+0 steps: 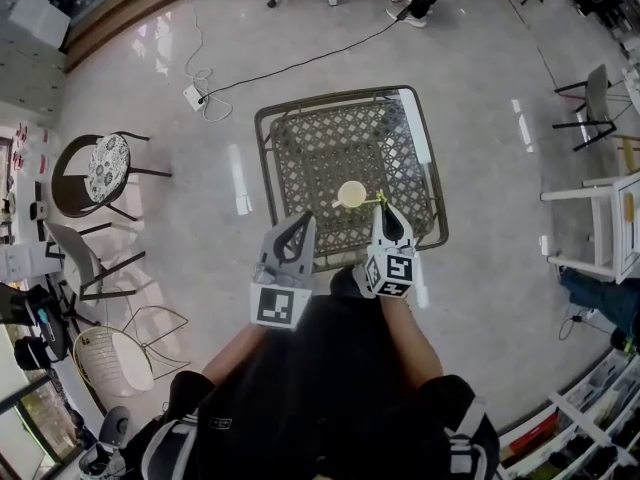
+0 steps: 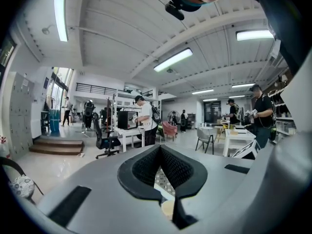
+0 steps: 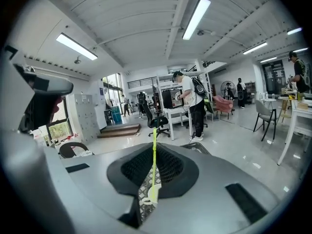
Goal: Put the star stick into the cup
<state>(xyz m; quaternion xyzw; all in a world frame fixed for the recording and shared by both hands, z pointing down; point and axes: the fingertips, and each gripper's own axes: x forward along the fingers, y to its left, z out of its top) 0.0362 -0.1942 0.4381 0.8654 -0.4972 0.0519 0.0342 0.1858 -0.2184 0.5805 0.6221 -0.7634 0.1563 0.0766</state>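
A cream cup (image 1: pixel 351 194) stands on the dark metal lattice table (image 1: pixel 310 138), near its front edge. My right gripper (image 1: pixel 385 212) is just right of the cup, shut on the thin yellow-green star stick (image 1: pixel 378 200). In the right gripper view the stick (image 3: pixel 154 165) runs upright between the black pads, its shaped end low at the jaws. My left gripper (image 1: pixel 302 221) hovers over the table's front edge, left of the cup, shut and holding nothing. Through its narrow jaw gap in the left gripper view, the cup (image 2: pixel 167 209) and lattice show below.
A round-seated chair (image 1: pixel 105 168) and a wire chair (image 1: pixel 115 360) stand on the floor at the left. White furniture (image 1: pixel 605 218) is at the right. A cable and power strip (image 1: pixel 195 96) lie beyond the table. Several people stand at desks further off.
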